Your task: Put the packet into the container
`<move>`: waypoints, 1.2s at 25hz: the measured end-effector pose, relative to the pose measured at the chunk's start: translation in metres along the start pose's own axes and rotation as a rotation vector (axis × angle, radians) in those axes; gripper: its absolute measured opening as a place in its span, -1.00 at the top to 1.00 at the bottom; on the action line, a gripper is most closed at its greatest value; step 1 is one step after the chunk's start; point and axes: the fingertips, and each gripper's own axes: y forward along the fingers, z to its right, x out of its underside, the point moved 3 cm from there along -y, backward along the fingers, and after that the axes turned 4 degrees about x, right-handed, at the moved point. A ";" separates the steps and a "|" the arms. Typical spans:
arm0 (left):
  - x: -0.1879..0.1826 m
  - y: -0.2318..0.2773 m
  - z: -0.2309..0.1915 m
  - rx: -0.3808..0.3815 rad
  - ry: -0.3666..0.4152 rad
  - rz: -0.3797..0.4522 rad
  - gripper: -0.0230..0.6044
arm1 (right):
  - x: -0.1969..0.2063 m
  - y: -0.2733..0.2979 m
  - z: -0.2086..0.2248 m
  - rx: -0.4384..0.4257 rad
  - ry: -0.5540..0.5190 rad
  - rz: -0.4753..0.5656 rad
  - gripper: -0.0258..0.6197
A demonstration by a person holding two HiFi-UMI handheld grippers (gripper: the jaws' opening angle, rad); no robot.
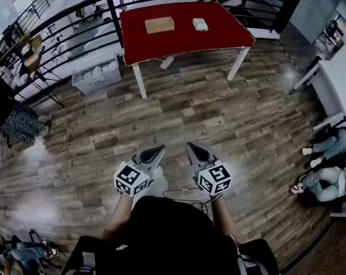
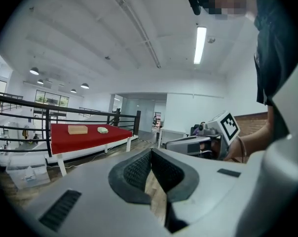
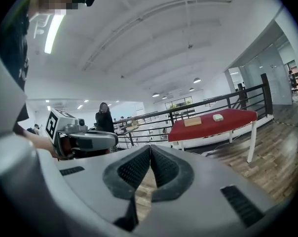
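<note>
Both grippers sit low-centre in head view, over the wood floor (image 1: pixel 219 113), well apart from the red worktop (image 1: pixel 219 36) at top centre. Left gripper (image 1: pixel 154 152): jaws closed, tips meeting, nothing btwn. Right gripper (image 1: pixel 192 149): same, closed & empty. Pale packet (image 1: pixel 200 24) lies on the worktop, right of the tan container (image 1: pixel 160 24), not touching.

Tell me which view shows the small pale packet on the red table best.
The head view. It looks down on the packet and shows its whole top, lying apart from the container on the red table. Both gripper views show the packet only as a small, distant shape seen low from the side.
</note>
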 end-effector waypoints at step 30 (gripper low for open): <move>-0.078 0.196 -0.388 0.029 0.004 -0.034 0.90 | -0.123 0.388 0.219 0.023 0.018 0.038 0.85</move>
